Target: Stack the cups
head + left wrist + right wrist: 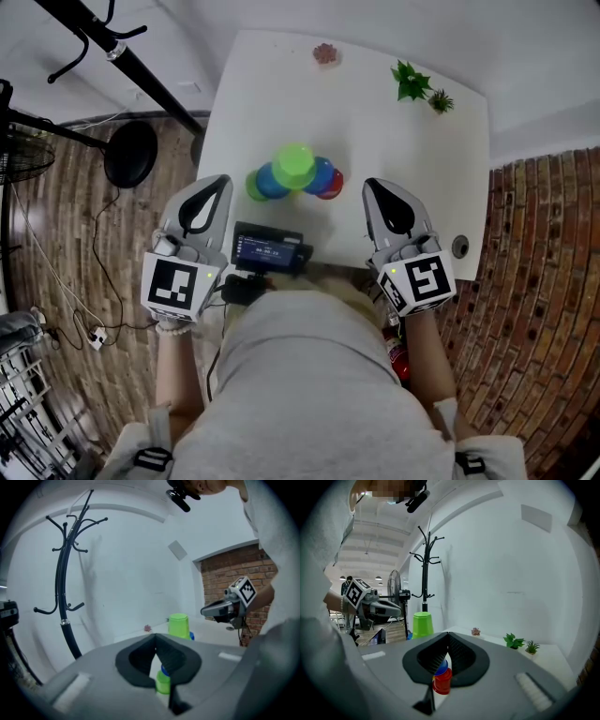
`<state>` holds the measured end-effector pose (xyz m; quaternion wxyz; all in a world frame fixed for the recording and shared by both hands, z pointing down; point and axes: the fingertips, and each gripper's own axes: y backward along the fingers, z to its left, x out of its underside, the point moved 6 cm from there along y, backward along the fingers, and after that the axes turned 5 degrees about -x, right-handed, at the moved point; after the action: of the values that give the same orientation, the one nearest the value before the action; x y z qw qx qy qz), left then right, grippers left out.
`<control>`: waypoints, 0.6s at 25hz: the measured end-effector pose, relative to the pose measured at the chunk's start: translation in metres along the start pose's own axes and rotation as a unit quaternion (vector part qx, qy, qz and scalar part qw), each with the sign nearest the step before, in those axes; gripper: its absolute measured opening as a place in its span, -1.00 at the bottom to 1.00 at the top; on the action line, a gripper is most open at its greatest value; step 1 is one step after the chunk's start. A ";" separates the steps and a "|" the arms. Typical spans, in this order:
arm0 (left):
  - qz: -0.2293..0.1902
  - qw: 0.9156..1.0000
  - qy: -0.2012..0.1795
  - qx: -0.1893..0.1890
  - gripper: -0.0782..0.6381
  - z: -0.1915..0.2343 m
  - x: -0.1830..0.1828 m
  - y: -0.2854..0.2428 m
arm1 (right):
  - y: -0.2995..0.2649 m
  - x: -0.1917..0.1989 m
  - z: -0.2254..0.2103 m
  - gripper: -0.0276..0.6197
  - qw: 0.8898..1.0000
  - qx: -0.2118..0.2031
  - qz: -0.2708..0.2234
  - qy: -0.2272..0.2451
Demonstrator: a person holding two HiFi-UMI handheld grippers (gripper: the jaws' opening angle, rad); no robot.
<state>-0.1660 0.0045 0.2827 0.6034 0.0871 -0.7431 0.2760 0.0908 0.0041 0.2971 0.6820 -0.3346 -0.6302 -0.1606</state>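
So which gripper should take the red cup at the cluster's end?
Right, I'd say. The red cup sits at the cluster's right end, closest to the right gripper, and shows straight beyond its shut jaws. The left gripper would have to cross the other cups.

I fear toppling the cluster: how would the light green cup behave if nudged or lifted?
The light green cup looks like thin plastic, so probably light and easily shoved. It stands, seemingly upside down, higher than the blue cup and red cup near it, so a sideways nudge may tip it. Its smooth tapered wall could slip in a loose grip.
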 end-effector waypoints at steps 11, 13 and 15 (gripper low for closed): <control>0.003 1.000 0.007 0.002 -0.79 0.001 -0.001 -0.003 | -0.002 0.003 0.002 -0.91 1.000 -0.001 0.008 0.001; 0.000 1.000 0.008 0.001 -0.79 0.001 -0.002 -0.004 | -0.002 0.003 0.002 -0.91 1.000 -0.001 0.009 0.002; -0.004 1.000 0.012 0.000 -0.79 0.002 -0.003 -0.005 | -0.001 0.003 0.002 -0.91 1.000 0.000 0.009 0.002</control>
<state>-0.1647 -0.0012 0.2807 0.6132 0.0872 -0.7356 0.2743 0.0890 0.0052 0.3006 0.6846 -0.3399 -0.6259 -0.1554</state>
